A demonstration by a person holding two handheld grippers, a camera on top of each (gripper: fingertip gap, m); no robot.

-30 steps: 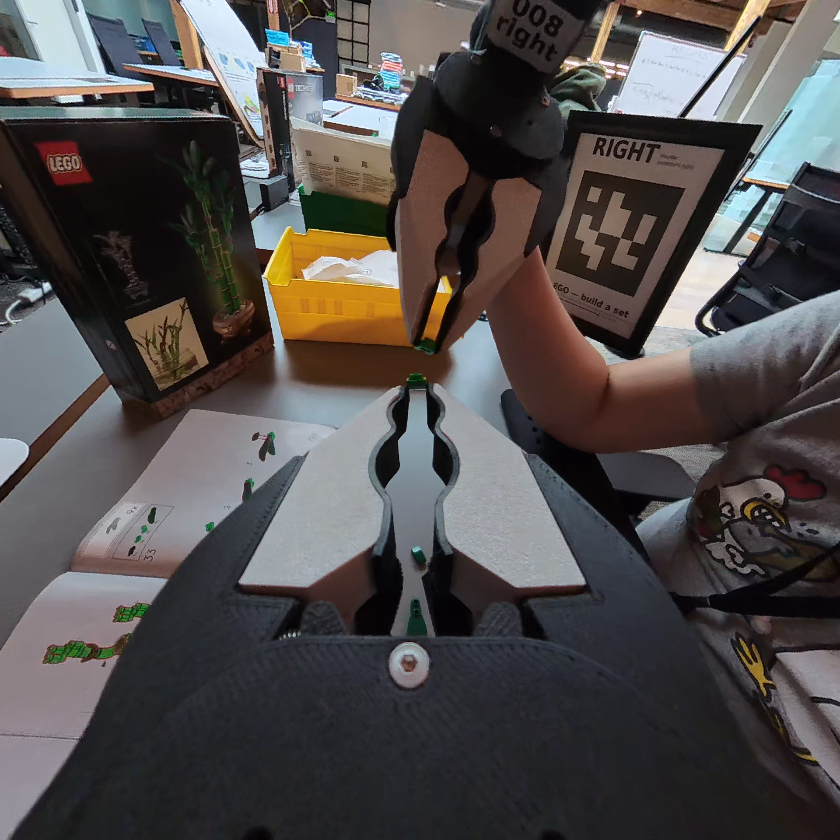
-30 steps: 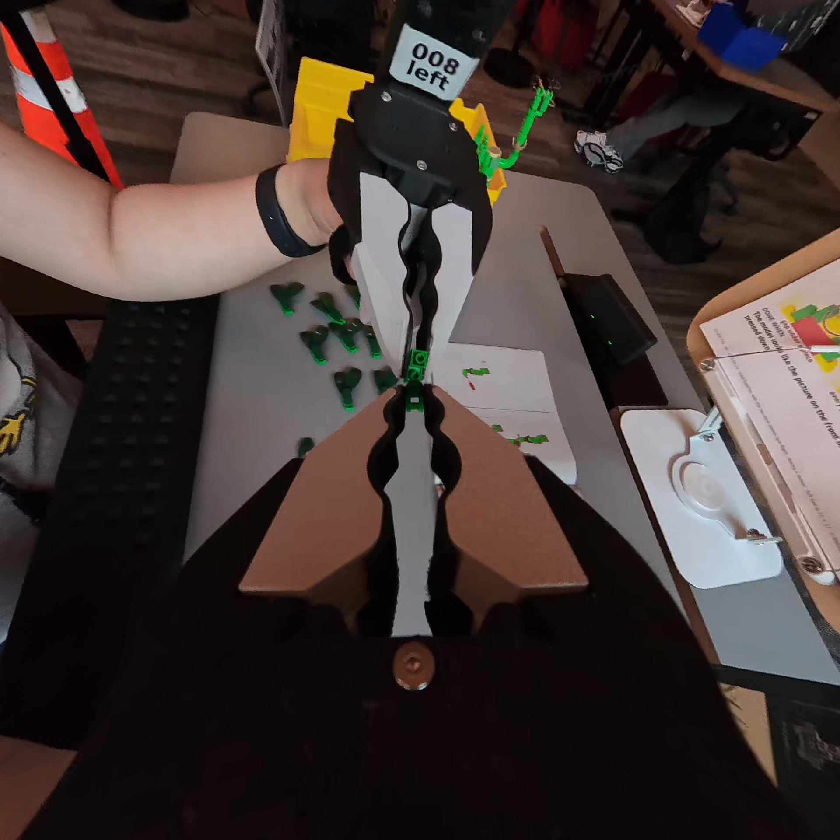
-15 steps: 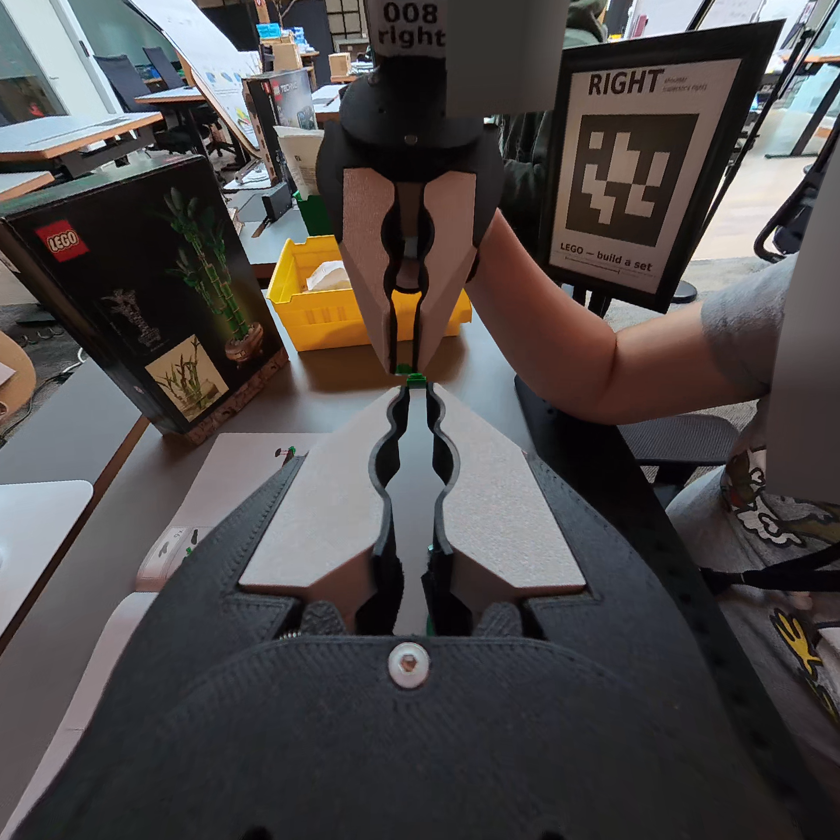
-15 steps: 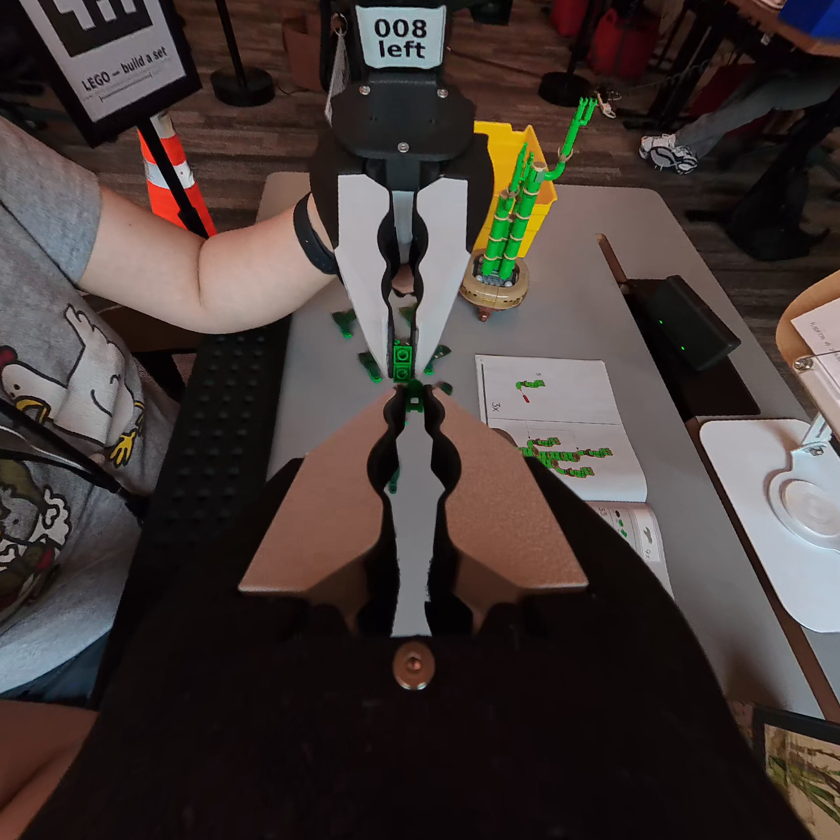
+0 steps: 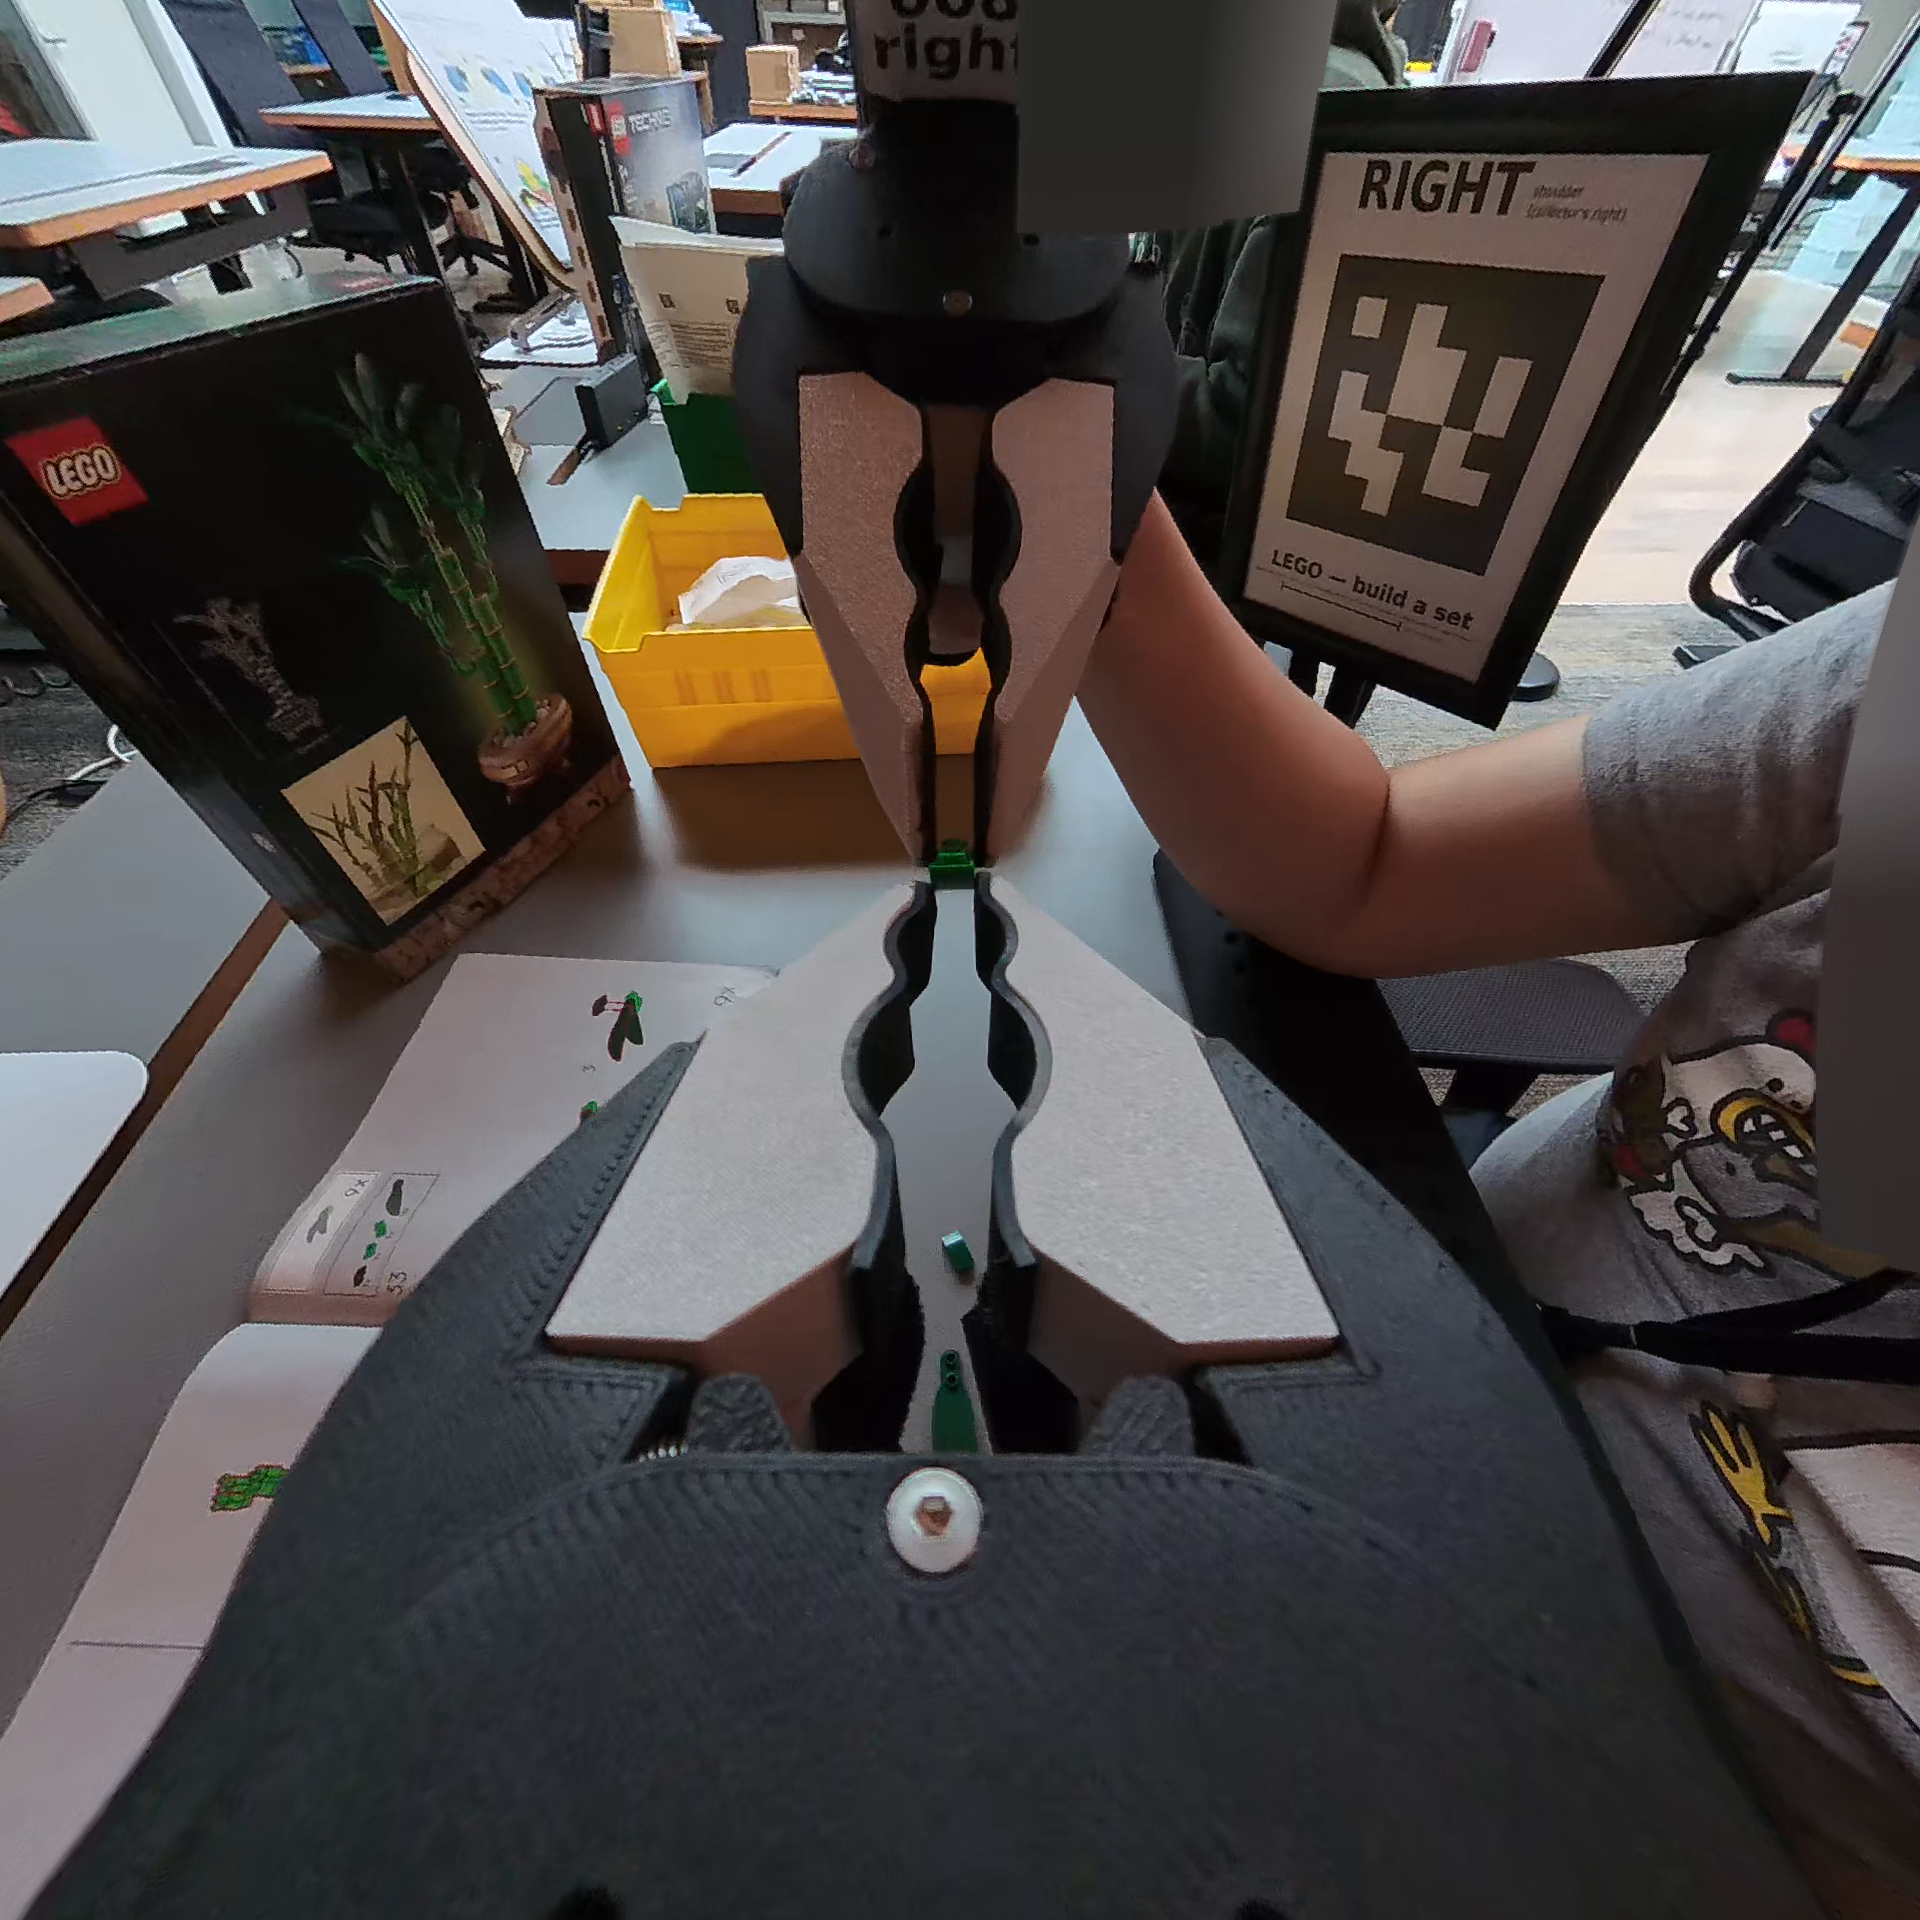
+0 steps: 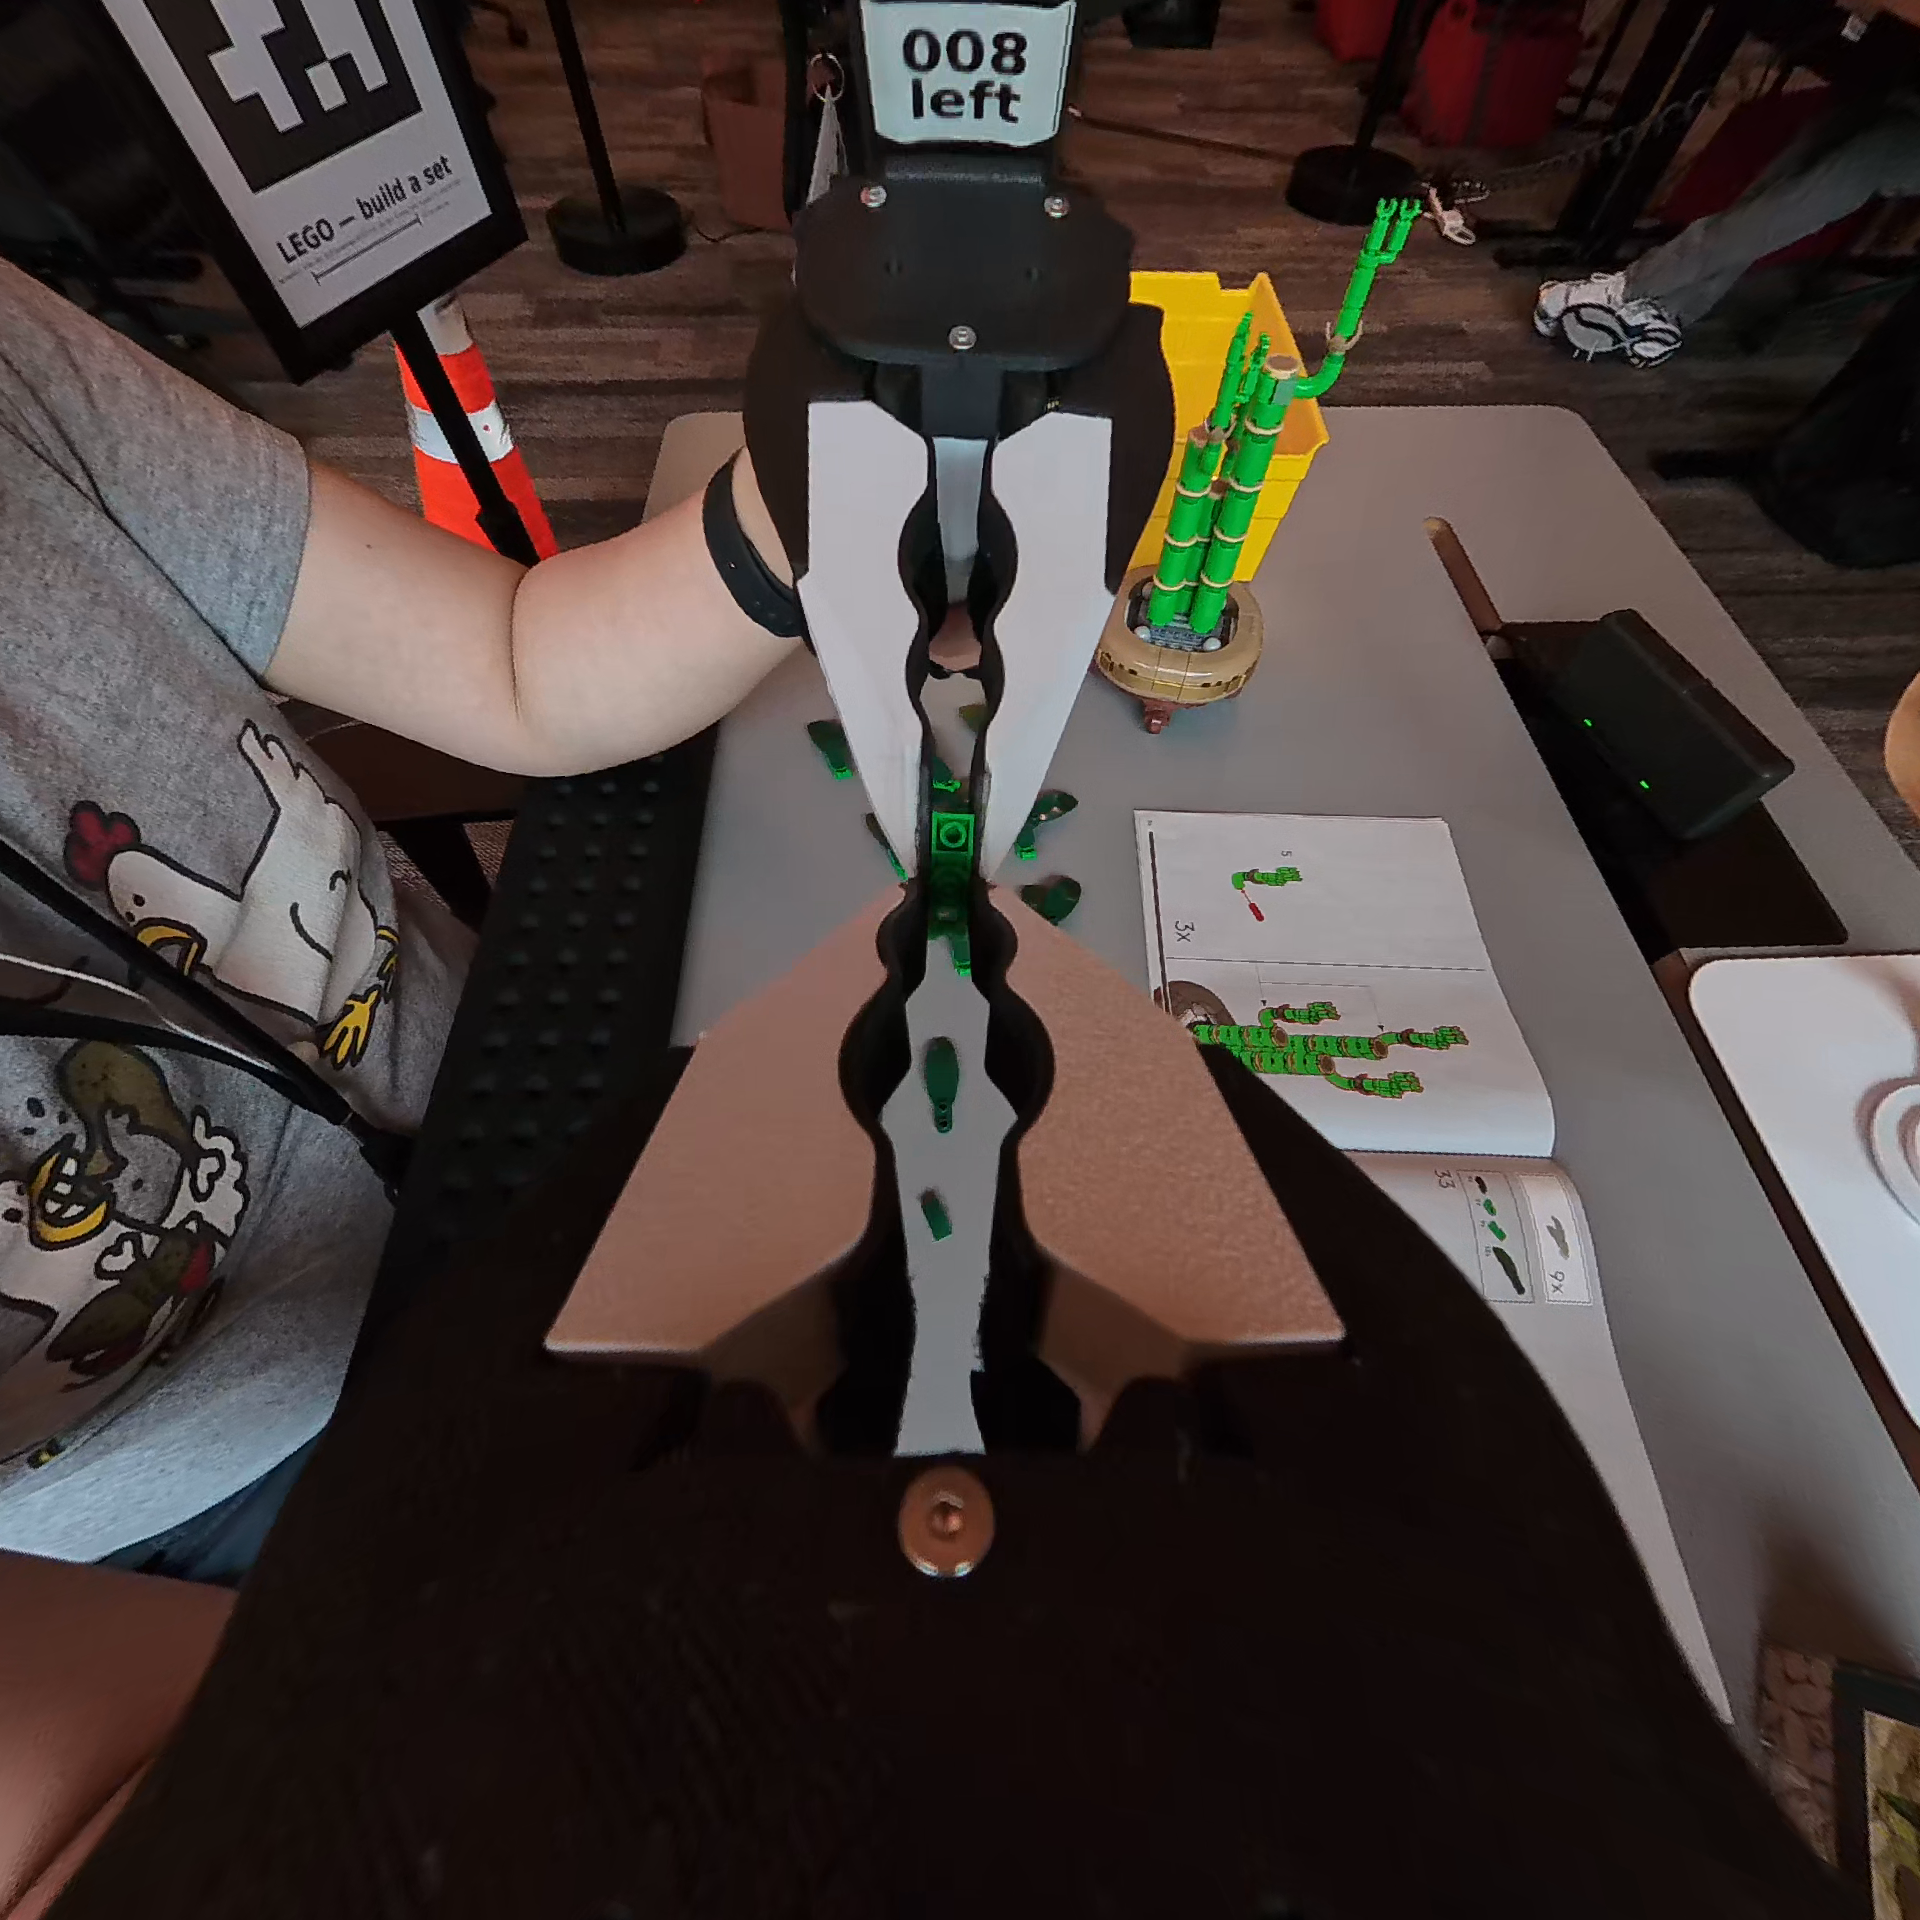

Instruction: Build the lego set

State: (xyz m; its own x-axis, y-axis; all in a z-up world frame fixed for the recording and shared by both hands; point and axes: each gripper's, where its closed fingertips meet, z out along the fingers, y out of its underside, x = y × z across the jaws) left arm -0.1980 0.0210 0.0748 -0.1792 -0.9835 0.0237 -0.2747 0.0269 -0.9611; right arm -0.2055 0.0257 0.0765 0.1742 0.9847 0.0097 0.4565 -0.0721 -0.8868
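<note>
From the left wrist view the dark tabletop [image 5: 727,831] sits in a big open workroom with more desks and office chairs behind. On it stand one black set box [image 5: 291,623] with a bamboo picture, upright and turned at an angle, one yellow bin [image 5: 727,696] holding crumpled white paper, and one open instruction booklet [image 5: 499,1122] lying flat; a framed black-and-white marker sign [image 5: 1455,395] stands to the right beyond the table edge. The left gripper [image 5: 951,888] has its tips drawn nearly together on a small green brick [image 5: 952,864], and the right gripper [image 5: 954,847] comes down from above, tips also pinched close at that same brick, so the two pairs of tongs meet nose to nose. Two small dark green bits [image 5: 956,1252] show on the table through the gap between the left fingers. From the right wrist view the table [image 6: 1403,665] reads pale grey, over a dark wood-look floor with one orange cone [image 6: 457,436]. The brick piece [image 6: 952,862] is a narrow green strip, its long axis running straight from one gripper to the other; the right gripper [image 6: 948,902] grips its near end and the left gripper [image 6: 951,842] its far end, both almost closed. One part-built bamboo plant [image 6: 1216,540] stands upright in a tan pot, with one curling shoot reaching up and right. Several loose dark green leaves [image 6: 1049,899] lie scattered around the tips; I can't count them surely. The booklet [image 6: 1340,987] lies open to the right, near one black box [image 6: 1652,717] with a green light.
</note>
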